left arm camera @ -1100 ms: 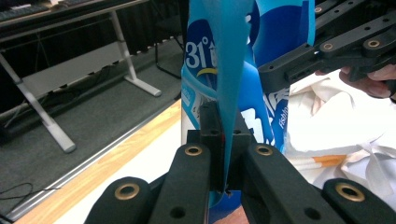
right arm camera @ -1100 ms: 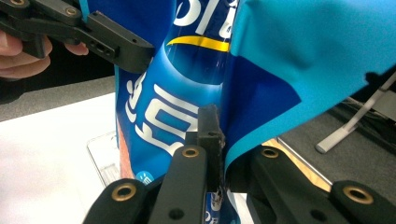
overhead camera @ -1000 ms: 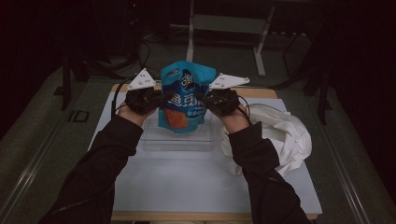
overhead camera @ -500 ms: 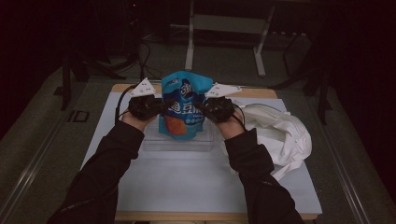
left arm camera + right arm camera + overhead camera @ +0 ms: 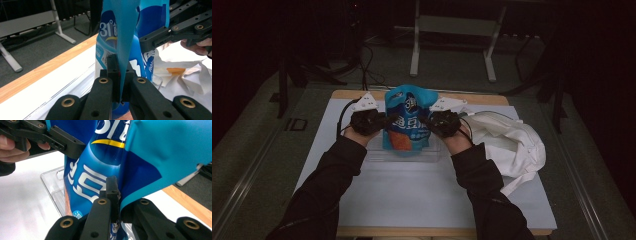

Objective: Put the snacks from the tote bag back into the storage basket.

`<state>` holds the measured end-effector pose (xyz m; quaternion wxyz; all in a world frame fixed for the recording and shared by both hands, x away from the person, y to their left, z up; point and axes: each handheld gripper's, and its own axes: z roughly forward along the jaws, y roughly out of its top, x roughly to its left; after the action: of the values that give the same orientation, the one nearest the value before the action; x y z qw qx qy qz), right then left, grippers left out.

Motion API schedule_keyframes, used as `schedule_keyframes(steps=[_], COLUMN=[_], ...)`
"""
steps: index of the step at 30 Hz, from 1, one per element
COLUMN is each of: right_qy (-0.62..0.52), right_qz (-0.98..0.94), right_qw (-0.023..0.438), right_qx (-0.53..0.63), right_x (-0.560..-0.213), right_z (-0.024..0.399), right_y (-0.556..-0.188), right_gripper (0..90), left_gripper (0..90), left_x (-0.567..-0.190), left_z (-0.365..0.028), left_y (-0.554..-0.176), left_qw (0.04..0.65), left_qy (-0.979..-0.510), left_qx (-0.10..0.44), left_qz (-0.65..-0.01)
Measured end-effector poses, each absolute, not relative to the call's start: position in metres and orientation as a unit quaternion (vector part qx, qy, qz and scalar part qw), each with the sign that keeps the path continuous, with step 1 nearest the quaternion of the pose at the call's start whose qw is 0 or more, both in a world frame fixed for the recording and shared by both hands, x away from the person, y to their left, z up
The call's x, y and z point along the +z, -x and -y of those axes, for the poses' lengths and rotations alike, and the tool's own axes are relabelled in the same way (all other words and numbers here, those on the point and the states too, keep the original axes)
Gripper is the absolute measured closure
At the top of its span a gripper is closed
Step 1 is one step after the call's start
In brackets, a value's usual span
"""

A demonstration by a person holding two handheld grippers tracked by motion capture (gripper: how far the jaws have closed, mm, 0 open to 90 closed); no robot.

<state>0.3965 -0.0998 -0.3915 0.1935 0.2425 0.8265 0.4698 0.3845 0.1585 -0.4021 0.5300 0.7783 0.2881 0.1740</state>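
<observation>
We hold a glossy blue snack bag [image 5: 408,120] upright between both tools, above a clear plastic tray [image 5: 432,152] that lies on the white table [image 5: 412,195]. The bag is thin, shiny film, printed with white lettering and an orange panel low on its front; its top edge is a flat sealed band of lighter blue.

The left gripper [image 5: 382,121] is clamped fully down on the bag's left side seam. In the left gripper view the two black jaws meet on a thin fold of light-blue film [image 5: 125,50], which rises taut and nearly vertical from between them. The jaws are matt black bars with brass-ringed pivot holes.

The right gripper [image 5: 426,122] is likewise closed tight on the opposite seam. In the right gripper view the film [image 5: 150,157] creases sharply where the jaws pinch it, and the panel beyond bulges smooth and reflective.

The tray has rounded corners and a transparent, ribbed wall [image 5: 53,187]. The bag's lower end hangs just over the tray; we cannot tell whether it touches the floor of it.

A crumpled white cloth bag [image 5: 507,142], soft and wrinkled, lies to the right of the tray. The table has a light wooden edge [image 5: 362,94] along its far side.
</observation>
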Motion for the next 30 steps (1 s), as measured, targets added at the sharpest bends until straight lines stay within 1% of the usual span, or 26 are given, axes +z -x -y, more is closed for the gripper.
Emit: schedule_keyframes(steps=[12,21,30], right_qy=[-0.237,-0.233,-0.221], right_qz=[-0.834,-0.835,-0.829], right_qw=[0.196,0.196,0.197], right_qx=[0.458,0.459,0.474], right_x=[-0.403,-0.412,-0.417], right_z=[0.092,0.091,0.094], right_y=[-0.393,-0.39,-0.382], right_gripper=[87.8,87.4,84.1], left_gripper=[90.0,89.6,86.8], left_x=[-0.42,-0.431,-0.436], left_z=[-0.167,-0.172,-0.178], left_y=[-0.382,-0.378,-0.37], left_qw=[0.541,0.544,0.556], left_qy=[-0.773,-0.773,-0.768], left_qx=[0.162,0.166,0.167], left_qz=[-0.289,-0.28,-0.271])
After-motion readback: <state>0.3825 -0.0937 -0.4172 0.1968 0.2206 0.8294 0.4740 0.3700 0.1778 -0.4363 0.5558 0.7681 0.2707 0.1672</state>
